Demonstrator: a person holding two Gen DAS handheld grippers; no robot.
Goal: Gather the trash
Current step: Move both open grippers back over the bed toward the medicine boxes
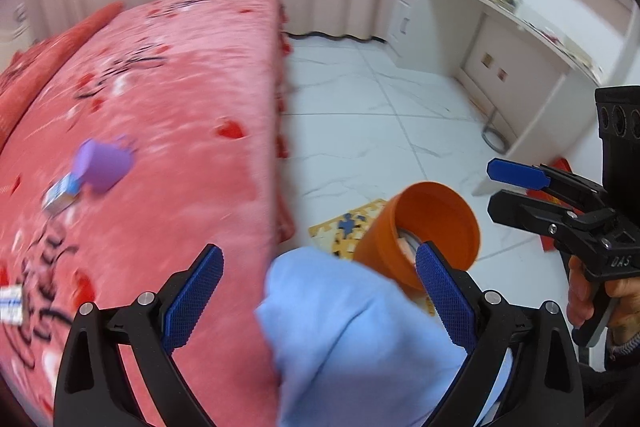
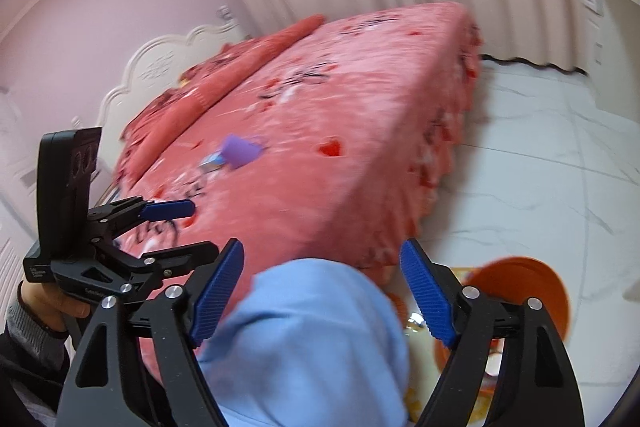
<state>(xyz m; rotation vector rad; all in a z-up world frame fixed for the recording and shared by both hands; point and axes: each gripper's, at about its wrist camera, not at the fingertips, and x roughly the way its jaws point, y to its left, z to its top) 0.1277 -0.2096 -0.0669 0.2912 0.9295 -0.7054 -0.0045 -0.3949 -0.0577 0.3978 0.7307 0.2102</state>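
The left gripper point(image 1: 320, 291) stands with its jaws wide apart and nothing is pressed between its blue pads point(image 1: 196, 301); behind the gap one sees only a light blue cloth-covered leg point(image 1: 352, 339) of the person, not held by anything. The right gripper point(image 2: 322, 293) is also spread open and empty, and the same light blue leg point(image 2: 316, 343) fills the space under it. In the left wrist view the right gripper point(image 1: 494, 187) appears at about 3 o'clock, held by a hand point(image 1: 584, 295), with its jaws parted. In the right wrist view the left gripper point(image 2: 200, 227) shows at about 9 o'clock, in a hand point(image 2: 52, 301) with a grey cuff. The orange bin point(image 1: 424, 231) stands on the white tiled floor point(image 1: 380, 115) just beside the bed, at about 4 o'clock from the middle of the left view, tilted in the picture, with some pale trash inside; in the right view the bin point(image 2: 520, 287) lies at about 4 o'clock, partly behind the right finger. On the pink bedspread point(image 1: 168, 87) a purple cup point(image 1: 104, 165) lies on its side at about 9 o'clock, touching a small blue-and-white carton point(image 1: 60, 195). Another small blue-and-white packet point(image 1: 10, 303) lies at the left edge, at about 8 o'clock. A yellow puzzle mat point(image 1: 352, 223) lies on the floor next to the bin. The pictures are blurred.
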